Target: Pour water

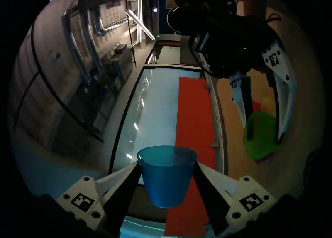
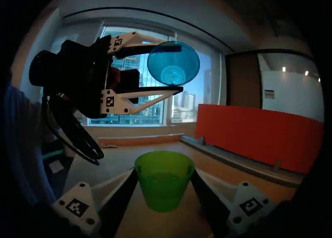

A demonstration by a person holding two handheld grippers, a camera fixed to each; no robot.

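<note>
My left gripper is shut on a translucent blue cup, one finger on each side of it. In the right gripper view, that left gripper holds the blue cup tipped on its side, high up, with its mouth turned toward the camera. Below it, my right gripper is shut on an upright green cup over the wooden table. In the left gripper view, the right gripper and the green cup show at the right. I cannot tell whether either cup holds water.
An orange partition runs along the table's far right side, with a metal rail at its foot. A big window with city buildings lies behind. A person's blue sleeve and black cables are at the left.
</note>
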